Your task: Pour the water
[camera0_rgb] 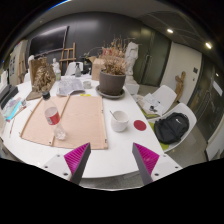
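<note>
I held the tool [111,160] wide open and empty at lower centre — approach step; next I judged I must reach the red cylindrical cup [52,115], centre-left on the white round worktop [105,150].

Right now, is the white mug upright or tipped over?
Upright: the white mug stands on the table, its open mouth facing up.

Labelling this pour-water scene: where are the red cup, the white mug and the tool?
red cup [52,114], gripper view, its side wall
white mug [119,121], gripper view, its body
tool [110,160], gripper view, open, midway between fingertips
</note>
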Action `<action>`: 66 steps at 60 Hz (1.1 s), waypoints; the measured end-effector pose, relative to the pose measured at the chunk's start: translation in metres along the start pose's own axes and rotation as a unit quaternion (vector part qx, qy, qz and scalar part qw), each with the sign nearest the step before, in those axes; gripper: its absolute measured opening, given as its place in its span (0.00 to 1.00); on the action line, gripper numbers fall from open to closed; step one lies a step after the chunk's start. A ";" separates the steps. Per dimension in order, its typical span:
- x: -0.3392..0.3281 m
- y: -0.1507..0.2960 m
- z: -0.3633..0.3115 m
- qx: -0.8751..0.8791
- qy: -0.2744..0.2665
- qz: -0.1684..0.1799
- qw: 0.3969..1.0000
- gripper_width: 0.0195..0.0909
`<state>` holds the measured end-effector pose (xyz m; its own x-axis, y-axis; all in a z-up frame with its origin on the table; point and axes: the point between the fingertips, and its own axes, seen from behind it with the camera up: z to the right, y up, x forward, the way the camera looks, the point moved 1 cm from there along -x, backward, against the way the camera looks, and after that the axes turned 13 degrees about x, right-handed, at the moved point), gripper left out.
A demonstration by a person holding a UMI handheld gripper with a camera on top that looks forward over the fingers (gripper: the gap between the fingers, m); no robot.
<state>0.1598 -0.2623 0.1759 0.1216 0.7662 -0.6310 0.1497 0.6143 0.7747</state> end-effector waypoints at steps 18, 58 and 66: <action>0.025 -0.021 -0.114 -0.017 0.084 0.018 0.996 0.93; 0.167 -0.018 -0.268 0.016 0.151 0.132 0.980 0.34; 0.166 -0.017 -0.264 0.020 0.150 0.134 0.979 0.12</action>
<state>-0.0818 -0.0958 0.0680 -0.1304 0.9236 -0.3606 0.1902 0.3802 0.9051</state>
